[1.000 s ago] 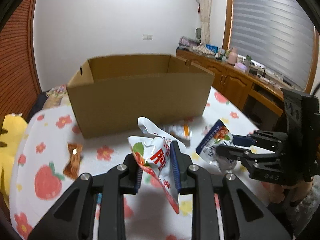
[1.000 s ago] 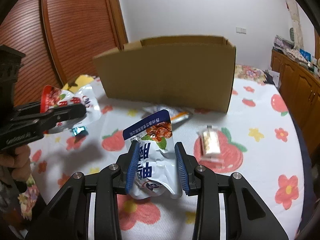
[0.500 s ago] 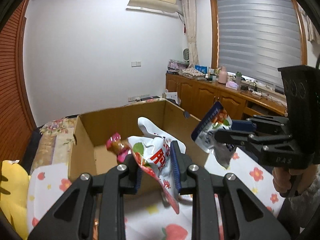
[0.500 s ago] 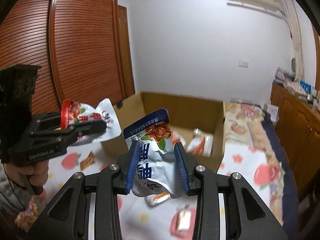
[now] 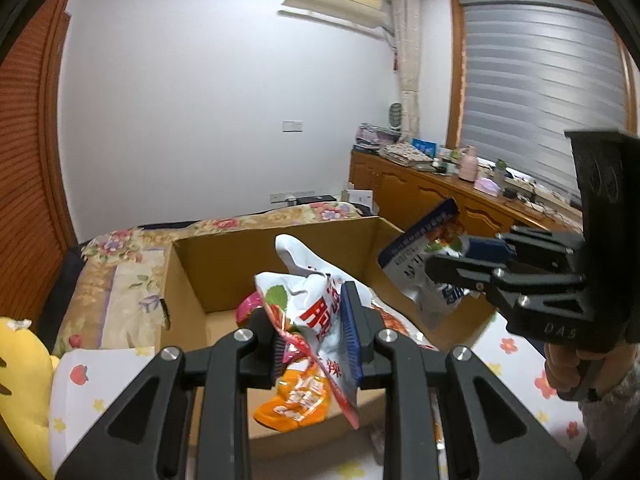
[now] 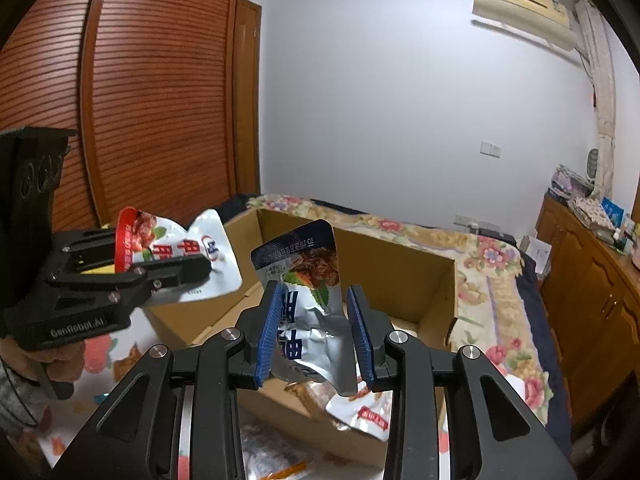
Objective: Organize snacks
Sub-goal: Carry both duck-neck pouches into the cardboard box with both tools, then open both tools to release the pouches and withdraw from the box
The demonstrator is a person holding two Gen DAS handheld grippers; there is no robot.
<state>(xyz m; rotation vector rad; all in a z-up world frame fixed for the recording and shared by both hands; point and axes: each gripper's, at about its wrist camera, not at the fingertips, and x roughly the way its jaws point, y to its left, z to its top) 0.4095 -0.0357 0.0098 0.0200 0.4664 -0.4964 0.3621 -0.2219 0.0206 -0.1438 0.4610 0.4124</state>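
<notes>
Grippers, left gripper (image 5: 312, 334) clamping red-white packet (image 5: 316, 312), right gripper (image 6: 316, 330) clamping blue-white packet (image 6: 310, 296), hover above cardboard box (image 5: 208, 264).

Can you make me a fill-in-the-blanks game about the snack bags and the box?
1. The left gripper is shut on a white bag with ____ writing.
2. The right gripper holds the bag with the dark ____ top.
3. Both bags hang above the open cardboard ____.
4. Inside the box, under the red-lettered bag, lies an ____ packet.

Missing words: red; blue; box; orange
</notes>
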